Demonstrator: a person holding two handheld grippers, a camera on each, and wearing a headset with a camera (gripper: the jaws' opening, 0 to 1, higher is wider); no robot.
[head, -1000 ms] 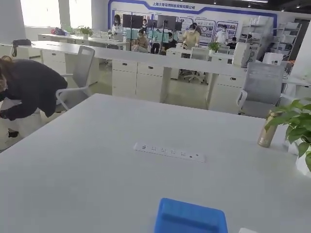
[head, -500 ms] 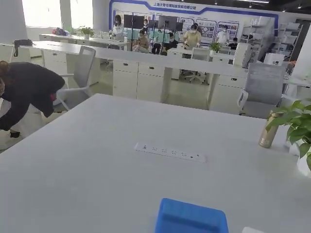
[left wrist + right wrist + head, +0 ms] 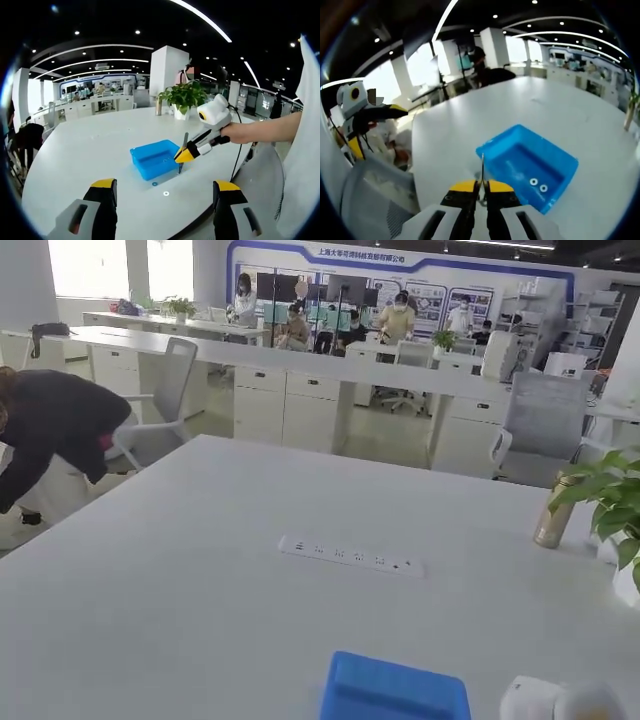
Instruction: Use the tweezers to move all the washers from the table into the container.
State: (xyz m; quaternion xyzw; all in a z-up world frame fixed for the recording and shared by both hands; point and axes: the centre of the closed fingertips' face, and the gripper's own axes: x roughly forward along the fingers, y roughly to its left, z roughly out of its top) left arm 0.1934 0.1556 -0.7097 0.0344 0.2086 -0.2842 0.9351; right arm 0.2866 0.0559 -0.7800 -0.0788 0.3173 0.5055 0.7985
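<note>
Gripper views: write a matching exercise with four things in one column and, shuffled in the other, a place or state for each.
Things:
1. container
2. tweezers
3. left gripper
4. plant

Places or states:
a. jaws open, holding nothing
b. stands beside a bottle
c. holds two washers
d. clamped in the right gripper

Pairs: 1-c; 2-d; 3-a; 4-b

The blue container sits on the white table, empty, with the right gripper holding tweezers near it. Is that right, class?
Not empty: the right gripper view shows two washers lying in the blue container. It does sit on the white table, and the right gripper holds the tweezers near it.
</note>
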